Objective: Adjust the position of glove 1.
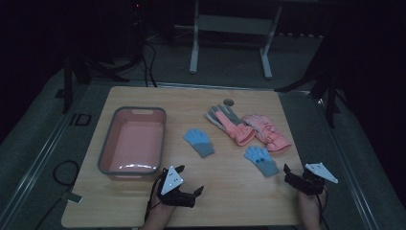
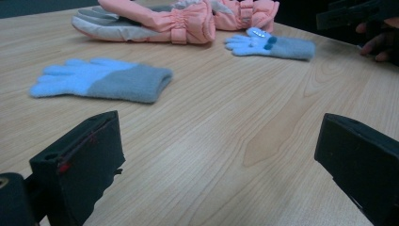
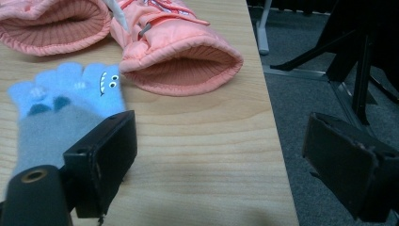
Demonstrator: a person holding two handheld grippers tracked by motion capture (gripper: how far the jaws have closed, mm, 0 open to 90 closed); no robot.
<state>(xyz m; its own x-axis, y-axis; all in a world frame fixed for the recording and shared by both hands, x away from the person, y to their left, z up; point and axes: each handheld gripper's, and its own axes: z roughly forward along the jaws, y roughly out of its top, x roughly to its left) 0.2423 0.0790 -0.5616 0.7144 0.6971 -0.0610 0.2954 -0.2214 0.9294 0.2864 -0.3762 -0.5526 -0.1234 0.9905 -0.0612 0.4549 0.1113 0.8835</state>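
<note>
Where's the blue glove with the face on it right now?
In the high view the blue glove with the face lies near the table's right front, just ahead of the right gripper and beside the pink gloves.

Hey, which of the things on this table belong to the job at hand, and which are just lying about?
Likely in play:
- two small blue-and-grey knit gloves
- two pink padded winter gloves
- pink plastic tub with grey rim

Lying about:
- small grey round disc
- black cables

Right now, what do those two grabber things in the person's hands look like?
Both are black. The left gripper and the right gripper each carry a grey three-cornered plate on top. Each has two chunky, blocky black fingers; one left finger shows a small red mark along its edge. A dark cable trails from the left one.
</note>
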